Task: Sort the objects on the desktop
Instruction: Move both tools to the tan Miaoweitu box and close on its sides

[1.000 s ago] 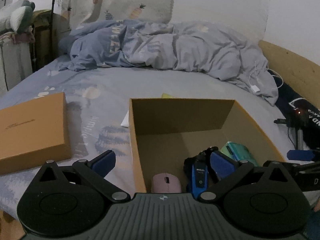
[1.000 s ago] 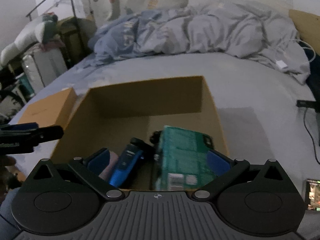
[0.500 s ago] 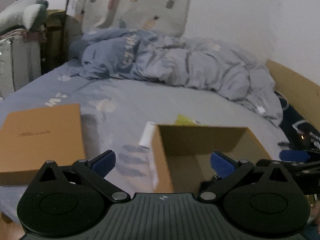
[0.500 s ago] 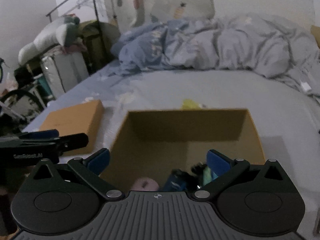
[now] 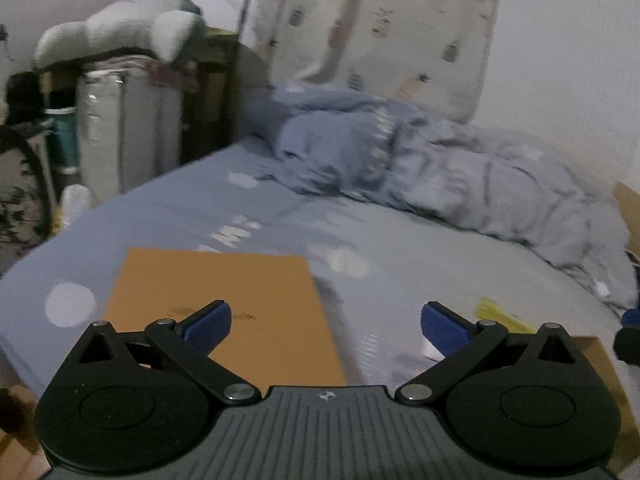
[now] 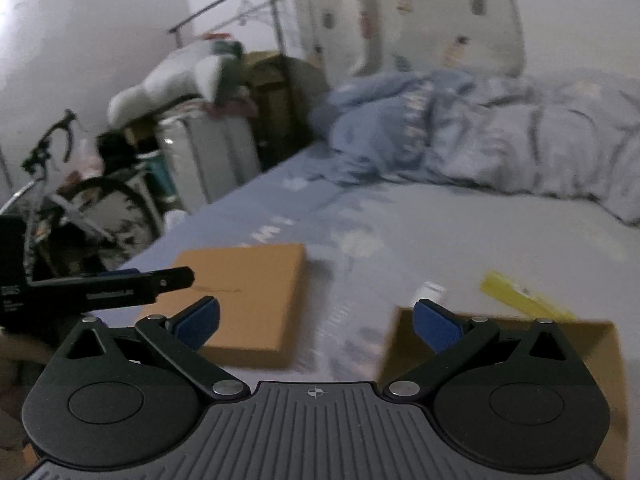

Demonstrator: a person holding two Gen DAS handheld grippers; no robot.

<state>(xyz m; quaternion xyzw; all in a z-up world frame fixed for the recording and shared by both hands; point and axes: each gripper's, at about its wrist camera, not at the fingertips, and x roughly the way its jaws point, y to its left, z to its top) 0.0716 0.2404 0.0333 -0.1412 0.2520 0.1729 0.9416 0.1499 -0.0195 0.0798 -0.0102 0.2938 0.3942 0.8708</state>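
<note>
1. The left hand-held gripper (image 5: pixel 325 322) has its blue-padded fingers (image 5: pixel 208 322) spread wide apart with nothing between them. It hangs above the bed (image 5: pixel 400 240), over the near edge of a flat orange lid (image 5: pixel 224 292).
2. The right hand-held gripper (image 6: pixel 316 318) is likewise spread wide and empty. Its left pad lies over the flat orange lid (image 6: pixel 248 292), its right pad over the far left corner of the open cardboard box (image 6: pixel 600 360).
3. The open cardboard box sits on the blue sheet to the right of the lid, apart from it. In the left wrist view only a corner of the box (image 5: pixel 600 360) shows, at the lower right.
4. What lies inside the box cannot be seen from either view: the gripper bodies cover its opening.
5. A yellow strip-like item (image 6: pixel 520 290) lies on the sheet just behind the box, with a small white thing (image 6: pixel 430 290) near it; both are blurred, so what they are is unclear.
6. The left hand-held gripper's finger (image 6: pixel 120 284) juts into the right wrist view from the left edge, beside the lid.
7. A crumpled blue-grey duvet (image 5: pixel 460 176) is heaped at the far end of the bed, and a bicycle (image 6: pixel 72 208) stands beside the bed on the left.
</note>
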